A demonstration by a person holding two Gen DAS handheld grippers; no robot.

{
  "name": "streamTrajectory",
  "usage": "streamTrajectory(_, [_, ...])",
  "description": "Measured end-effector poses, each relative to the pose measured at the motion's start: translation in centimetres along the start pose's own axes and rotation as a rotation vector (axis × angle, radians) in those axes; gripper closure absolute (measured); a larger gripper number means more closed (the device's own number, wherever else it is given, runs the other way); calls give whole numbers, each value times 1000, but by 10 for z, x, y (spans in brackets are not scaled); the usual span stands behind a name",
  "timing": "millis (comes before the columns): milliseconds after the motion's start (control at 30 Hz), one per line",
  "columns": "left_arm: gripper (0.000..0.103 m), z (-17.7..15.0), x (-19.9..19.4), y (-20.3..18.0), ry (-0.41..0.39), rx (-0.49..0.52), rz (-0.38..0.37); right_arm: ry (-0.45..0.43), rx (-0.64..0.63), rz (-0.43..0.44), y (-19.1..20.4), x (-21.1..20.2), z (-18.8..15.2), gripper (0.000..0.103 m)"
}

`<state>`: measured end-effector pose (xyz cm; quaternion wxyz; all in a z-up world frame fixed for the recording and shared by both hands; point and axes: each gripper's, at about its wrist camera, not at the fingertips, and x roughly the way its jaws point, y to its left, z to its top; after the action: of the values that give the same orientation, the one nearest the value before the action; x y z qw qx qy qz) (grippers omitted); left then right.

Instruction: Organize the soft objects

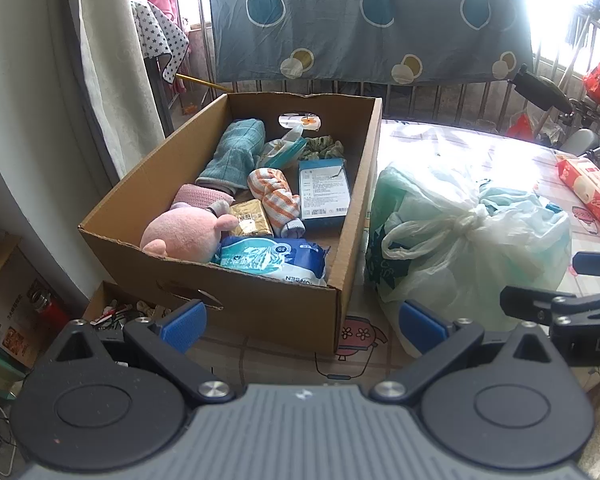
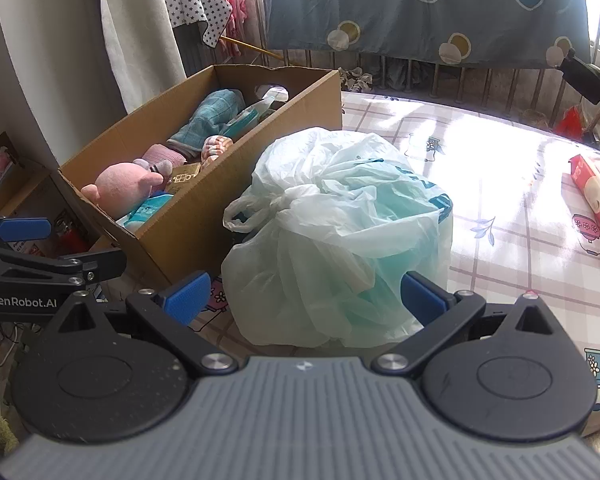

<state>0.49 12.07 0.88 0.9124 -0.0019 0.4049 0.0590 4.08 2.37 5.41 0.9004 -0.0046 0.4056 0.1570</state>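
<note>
An open cardboard box [image 1: 260, 304] [image 2: 188, 220] stands on the table and holds a pink plush toy [image 1: 188, 236] [image 2: 128, 186], a teal cloth [image 1: 232, 152], a striped orange sock [image 1: 274, 194], a blue wet-wipes pack [image 1: 272, 258] and a blue flat packet [image 1: 324, 190]. Right of the box lies a knotted white plastic bag [image 1: 460, 236] [image 2: 340, 232] with pale green contents. My left gripper [image 1: 302, 326] hangs open before the box's near wall, nothing between its fingers. My right gripper [image 2: 306, 300] is open too, close to the bag's near side.
A red tissue pack [image 1: 590, 190] [image 2: 598, 196] lies at the table's right edge. The checked tablecloth [image 2: 500, 160] is sunlit beyond the bag. A dotted blue-grey sheet [image 1: 360, 20] hangs on a railing behind. Cartons and clutter [image 1: 16, 312] sit on the floor at left.
</note>
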Motion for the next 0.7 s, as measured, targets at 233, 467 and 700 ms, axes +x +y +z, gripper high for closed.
streamTrajectory(233, [0, -2, 5, 4, 24, -17, -4, 10, 7, 0, -2, 3, -1, 1])
streamTrajectory(467, [0, -3, 8, 7, 42, -32, -10, 28, 14, 0, -3, 7, -1, 1])
streamTrajectory(700, [0, -3, 8, 9, 42, -41, -6, 36, 5, 9, 0, 10, 0, 1])
